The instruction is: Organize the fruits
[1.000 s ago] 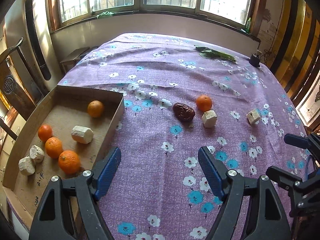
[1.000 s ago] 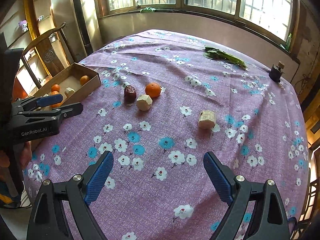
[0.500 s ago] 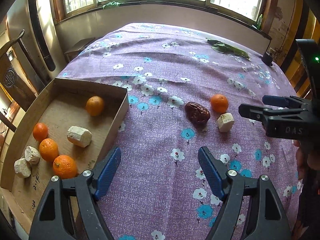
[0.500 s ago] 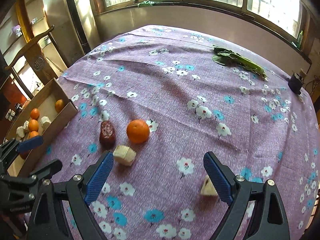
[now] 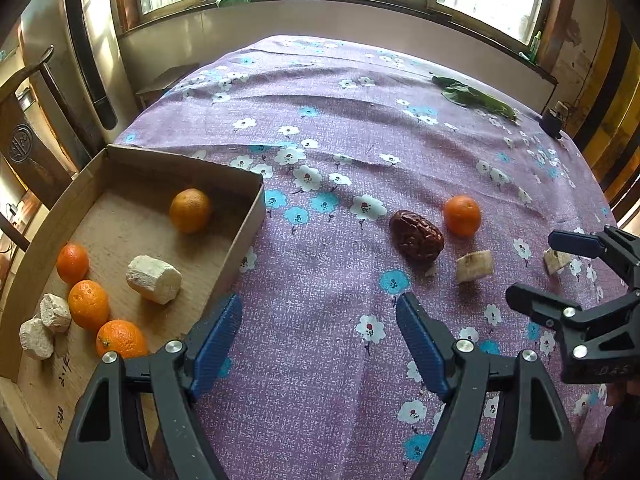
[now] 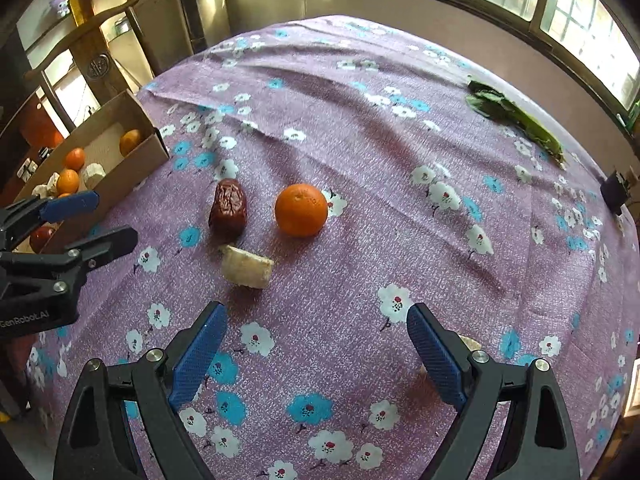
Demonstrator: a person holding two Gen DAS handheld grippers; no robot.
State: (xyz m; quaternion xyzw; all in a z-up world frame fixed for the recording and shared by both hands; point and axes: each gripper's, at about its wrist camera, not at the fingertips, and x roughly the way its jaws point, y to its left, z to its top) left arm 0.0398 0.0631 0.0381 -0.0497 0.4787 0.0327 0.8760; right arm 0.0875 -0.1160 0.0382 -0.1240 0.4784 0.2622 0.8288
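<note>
On the table (image 5: 360, 360), covered by a purple flowered cloth, a cardboard box (image 5: 240, 240) stood at the left edge, holding four oranges and three pale chunks. Toward the middle lay a loose orange (image 6: 301, 210), a dark red date (image 6: 228, 208) just beside it, and a pale chunk (image 6: 246, 266) near both. Another pale chunk (image 5: 556, 260) lay nearer the right edge. The left gripper (image 5: 320, 344) and the right gripper (image 6: 316, 354) hung above the cloth, fingers apart, nothing between them.
</note>
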